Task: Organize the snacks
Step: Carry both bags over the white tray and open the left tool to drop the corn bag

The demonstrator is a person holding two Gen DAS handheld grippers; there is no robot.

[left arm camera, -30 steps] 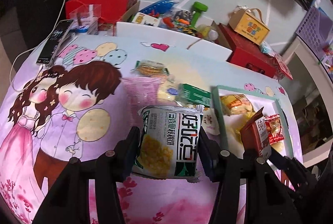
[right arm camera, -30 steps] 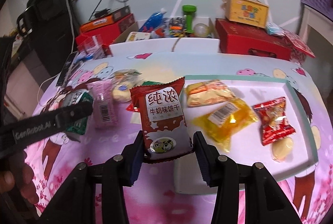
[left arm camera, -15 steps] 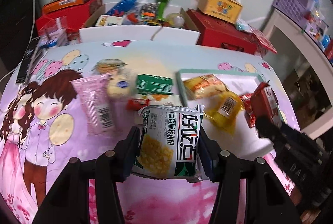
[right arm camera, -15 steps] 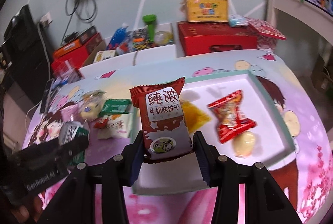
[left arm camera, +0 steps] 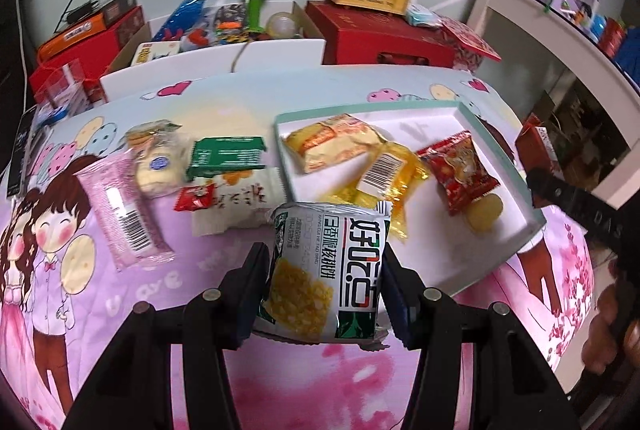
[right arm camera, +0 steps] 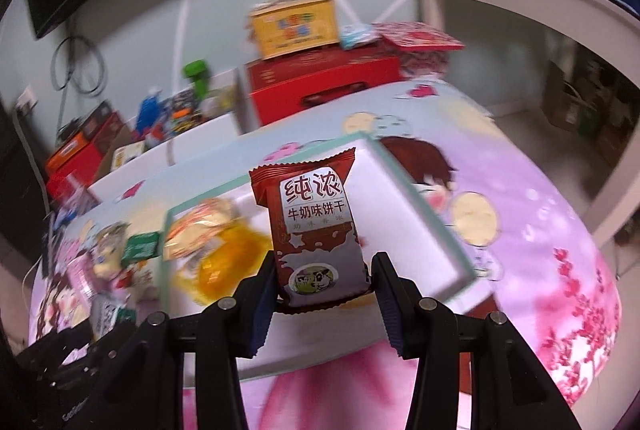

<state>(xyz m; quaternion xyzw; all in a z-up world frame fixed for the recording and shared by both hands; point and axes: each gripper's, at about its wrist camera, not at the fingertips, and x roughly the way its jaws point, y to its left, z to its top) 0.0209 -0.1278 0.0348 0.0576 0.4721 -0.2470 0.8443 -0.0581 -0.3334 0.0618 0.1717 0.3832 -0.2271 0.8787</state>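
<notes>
On the table [left arm camera: 208, 98], at the left, loose snacks are lying in a huddle outside the tray: a pink packet [left arm camera: 124, 208], a round biscuit pack [left arm camera: 154, 160], a green packet [left arm camera: 226, 156], a small red sweet [left arm camera: 194, 197] and a white packet [left arm camera: 240, 204] partly under the green one. They are probably waiting to be sorted.

Nearer the middle, the left hand-held gripper [left arm camera: 324, 278] is pinching a corn snack bag [left arm camera: 326, 274] by its sides, upright and above the cloth at the tray's near left corner, so it looks ready to be set inside.

To the right, the tray [left arm camera: 460, 106] is already holding two yellow packets [left arm camera: 332, 142], [left arm camera: 392, 170], a red packet [left arm camera: 456, 166] and a pale sweet [left arm camera: 486, 210]; its far right part is lying bare, which looks like the room left for more.

In the right wrist view, the right hand-held gripper [right arm camera: 324, 282] is squeezing a brown milk-biscuit packet [right arm camera: 316, 230] at its lower end, label up, hanging over the tray's [right arm camera: 436, 226] bare side. That view is blurring, so whether it is clearing the rim is hard to tell.
</notes>
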